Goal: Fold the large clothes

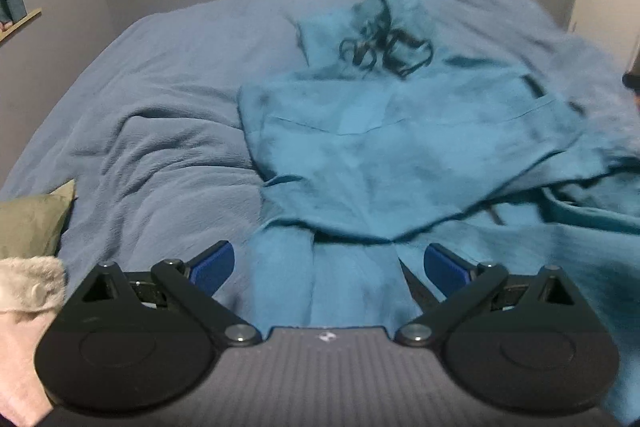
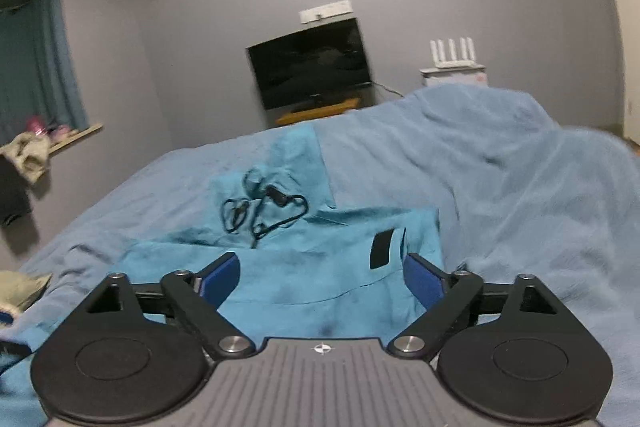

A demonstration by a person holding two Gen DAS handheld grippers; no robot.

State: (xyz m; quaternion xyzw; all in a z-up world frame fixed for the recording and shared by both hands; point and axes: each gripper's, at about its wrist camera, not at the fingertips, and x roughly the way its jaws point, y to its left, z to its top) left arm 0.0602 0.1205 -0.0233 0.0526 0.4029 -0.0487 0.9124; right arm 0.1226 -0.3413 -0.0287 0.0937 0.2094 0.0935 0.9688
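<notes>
A large teal garment (image 1: 384, 147) lies spread on the blue bed cover (image 1: 160, 99), with a black drawstring (image 1: 384, 47) tangled near its far end. My left gripper (image 1: 329, 265) is open and hovers over the garment's near edge, holding nothing. In the right wrist view the same garment (image 2: 312, 267) lies ahead with its black cord (image 2: 264, 207) and a black tab (image 2: 382, 249). My right gripper (image 2: 322, 277) is open above the garment, holding nothing.
An olive pillow (image 1: 32, 223) and a pale furry cloth (image 1: 28, 287) lie at the bed's left. The cover is bunched high on the right (image 2: 520, 163). A dark TV (image 2: 312, 63) and a white router (image 2: 452, 55) stand by the far wall.
</notes>
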